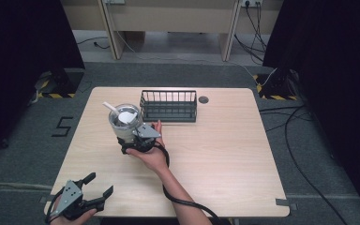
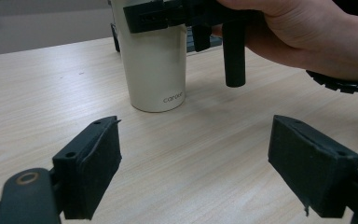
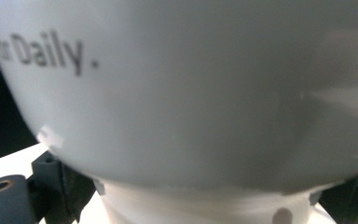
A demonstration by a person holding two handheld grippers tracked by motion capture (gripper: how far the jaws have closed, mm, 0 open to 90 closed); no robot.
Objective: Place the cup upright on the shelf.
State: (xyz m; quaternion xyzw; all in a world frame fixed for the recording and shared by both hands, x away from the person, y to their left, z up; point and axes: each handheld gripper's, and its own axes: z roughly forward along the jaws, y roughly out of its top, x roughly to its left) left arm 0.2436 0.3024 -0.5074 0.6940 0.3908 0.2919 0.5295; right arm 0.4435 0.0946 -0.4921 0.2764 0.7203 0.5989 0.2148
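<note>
1. Near the desk (image 1: pixel 225 140) middle, my right claw (image 1: pixel 130 139) is clenched around a cream tumbler (image 1: pixel 124 123) that stands upright on the wood.
2. From the tumbler's lid I see a white straw (image 1: pixel 109 108) leaning out to the left.
3. Just behind and to the right of the tumbler sits a black wire basket (image 1: pixel 168 106).
4. At the desk's near left corner, my left claw (image 1: pixel 97 185) is released, jaws spread wide, well apart from the tumbler.
5. Its own camera shows the tumbler's base resting on the desk.
</note>
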